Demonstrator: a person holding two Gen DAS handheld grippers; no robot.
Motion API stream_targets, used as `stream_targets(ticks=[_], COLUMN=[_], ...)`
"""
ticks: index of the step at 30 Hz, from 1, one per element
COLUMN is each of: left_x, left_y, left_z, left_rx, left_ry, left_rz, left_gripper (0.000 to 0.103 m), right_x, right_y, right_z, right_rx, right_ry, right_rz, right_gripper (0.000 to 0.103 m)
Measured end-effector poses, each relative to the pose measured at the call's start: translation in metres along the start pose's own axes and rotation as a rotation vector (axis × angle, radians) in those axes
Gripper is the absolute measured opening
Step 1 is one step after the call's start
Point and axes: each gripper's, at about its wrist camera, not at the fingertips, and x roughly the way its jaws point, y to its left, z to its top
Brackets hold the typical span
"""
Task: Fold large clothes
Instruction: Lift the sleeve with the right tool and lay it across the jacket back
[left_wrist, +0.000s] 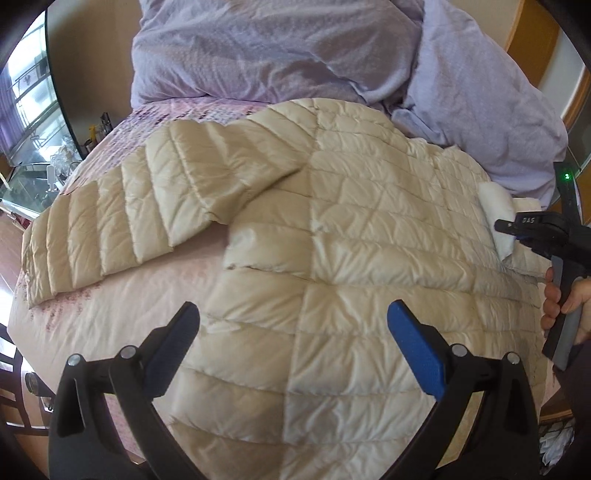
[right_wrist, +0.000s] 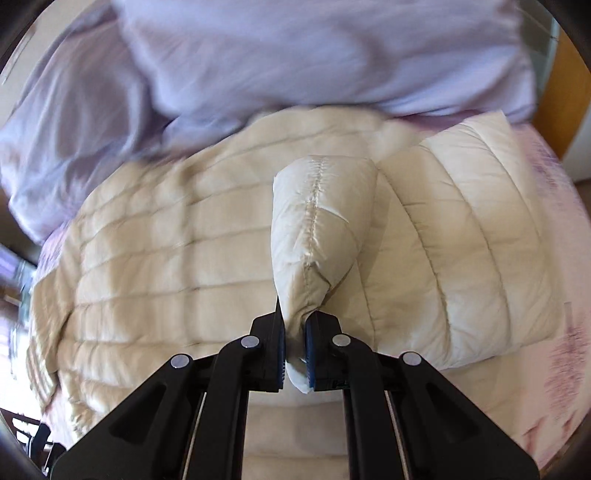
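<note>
Lying flat on the bed (left_wrist: 110, 306) is one puffy cream jacket (left_wrist: 332, 277). The right hand-held gripper (right_wrist: 295, 339) pinches one sleeve cuff (right_wrist: 317, 229). The left hand-held gripper (left_wrist: 291, 332) hangs wide open, holding nothing.

Bunched lavender duvet (left_wrist: 280, 51) walls the jacket's (left_wrist: 369, 229) far edge; pink bedsheet (left_wrist: 122, 295) beside it lies open.

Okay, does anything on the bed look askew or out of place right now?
Nothing damaged. The jacket lies flat; its left sleeve is still splayed out, unfolded, while the right gripper pinches the other sleeve's cuff.
</note>
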Motion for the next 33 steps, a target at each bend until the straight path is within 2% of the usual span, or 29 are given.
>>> stream_targets(ticks=[7, 12, 14, 16, 18, 20, 23, 26, 28, 29, 31, 33], left_x=[-0.003, -0.005, -0.006, -0.006, -0.005, -0.005, -0.003, -0.004, -0.004, -0.004, -0.003, -0.004], left_y=[0.030, 0.047, 0.052, 0.057, 0.063, 0.068, 0.077, 0.089, 0.098, 0.102, 0.110, 0.121], left_z=[0.010, 0.016, 0.018, 0.019, 0.020, 0.020, 0.020, 0.018, 0.018, 0.019, 0.019, 0.020], left_rx=[-0.039, -0.069, -0.073, -0.075, -0.079, -0.083, -0.094, -0.109, -0.121, -0.126, -0.138, -0.158], left_ry=[-0.010, -0.018, -0.022, -0.020, -0.015, -0.012, -0.006, -0.004, -0.001, 0.000, 0.002, 0.003], left_rz=[0.021, 0.021, 0.021, 0.023, 0.028, 0.035, 0.055, 0.065, 0.075, 0.082, 0.092, 0.104], left_gripper=[0.101, 0.101, 0.101, 0.101, 0.101, 0.101, 0.101, 0.101, 0.101, 0.101, 0.101, 0.101], right_x=[0.007, 0.010, 0.011, 0.008, -0.003, -0.014, -0.019, -0.002, 0.011, 0.016, 0.023, 0.033], right_y=[0.065, 0.092, 0.099, 0.103, 0.101, 0.095, 0.087, 0.083, 0.086, 0.090, 0.099, 0.110], right_z=[-0.010, -0.014, -0.017, -0.015, -0.009, -0.003, 0.004, 0.004, 0.000, -0.003, -0.009, -0.014], right_rx=[-0.042, -0.063, -0.079, -0.073, -0.047, -0.020, 0.004, -0.001, -0.018, -0.027, -0.051, -0.085], right_ry=[0.022, 0.048, 0.067, 0.065, 0.026, -0.029, -0.088, -0.055, -0.015, 0.001, 0.022, 0.034], right_rz=[0.075, 0.122, 0.140, 0.165, 0.195, 0.211, 0.143, 0.022, -0.004, -0.005, -0.016, -0.045], right_gripper=[0.009, 0.011, 0.018, 0.039, 0.052, 0.054, 0.054, 0.054, 0.055, 0.057, 0.071, 0.074])
